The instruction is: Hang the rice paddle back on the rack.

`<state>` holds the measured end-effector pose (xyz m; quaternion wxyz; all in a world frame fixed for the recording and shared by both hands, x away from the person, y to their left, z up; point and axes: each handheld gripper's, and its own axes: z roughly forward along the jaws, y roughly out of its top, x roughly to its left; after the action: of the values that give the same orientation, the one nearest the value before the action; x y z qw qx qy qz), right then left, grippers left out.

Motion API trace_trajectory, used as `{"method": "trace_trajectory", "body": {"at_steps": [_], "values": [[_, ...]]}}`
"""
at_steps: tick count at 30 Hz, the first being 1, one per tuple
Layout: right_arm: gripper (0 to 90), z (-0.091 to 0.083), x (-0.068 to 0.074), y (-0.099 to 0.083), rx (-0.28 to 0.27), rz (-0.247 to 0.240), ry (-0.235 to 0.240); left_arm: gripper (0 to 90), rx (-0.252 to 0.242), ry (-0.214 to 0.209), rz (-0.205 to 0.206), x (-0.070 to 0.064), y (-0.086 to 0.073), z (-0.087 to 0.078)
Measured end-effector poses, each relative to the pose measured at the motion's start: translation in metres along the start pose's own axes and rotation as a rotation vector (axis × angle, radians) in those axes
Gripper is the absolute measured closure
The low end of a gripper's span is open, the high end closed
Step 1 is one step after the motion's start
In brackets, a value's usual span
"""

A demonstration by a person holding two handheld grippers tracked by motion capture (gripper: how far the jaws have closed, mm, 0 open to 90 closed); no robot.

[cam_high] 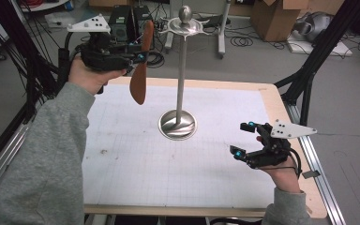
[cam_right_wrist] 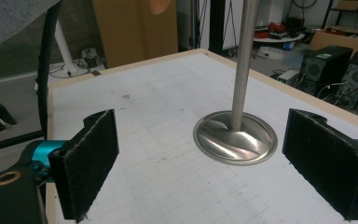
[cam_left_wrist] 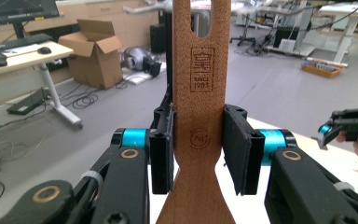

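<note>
Both tongs differ: left tongs [cam_left_wrist: 198, 154] clamp a stamped wooden spatula [cam_left_wrist: 200, 93], right tongs [cam_right_wrist: 214, 163] gape wide, empty.

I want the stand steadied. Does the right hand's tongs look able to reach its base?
Probably yes: the right tongs are open, and bare mat lies between them and the stand's base.

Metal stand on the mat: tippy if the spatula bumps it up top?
Probably somewhat. The stand is a tall thin pole on one small round base, so a knock near the hooked top has leverage. The polished base may also slide on the mat.
</note>
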<state>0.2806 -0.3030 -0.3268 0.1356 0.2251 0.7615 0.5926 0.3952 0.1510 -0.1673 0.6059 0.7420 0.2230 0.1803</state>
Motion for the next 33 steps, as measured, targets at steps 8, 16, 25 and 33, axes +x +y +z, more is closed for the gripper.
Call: {"method": "trace_trajectory", "body": {"at_steps": [8,16,25,33], "values": [[9.5,-0.003,-0.002,0.000,-0.009,0.007,-0.004,65.1,0.002,-0.006,0.002,-0.002,0.000,0.006],[9.4,-0.003,-0.003,-0.002,-0.002,0.007,-0.006,65.1,0.006,-0.010,0.002,-0.002,-0.001,0.010],[9.4,-0.004,-0.004,-0.001,-0.016,0.008,-0.010,65.2,0.006,-0.017,0.003,-0.004,0.000,0.014],[9.4,-0.003,-0.003,-0.001,-0.010,0.009,-0.010,65.2,0.006,-0.021,-0.006,-0.002,-0.002,0.018]]}}
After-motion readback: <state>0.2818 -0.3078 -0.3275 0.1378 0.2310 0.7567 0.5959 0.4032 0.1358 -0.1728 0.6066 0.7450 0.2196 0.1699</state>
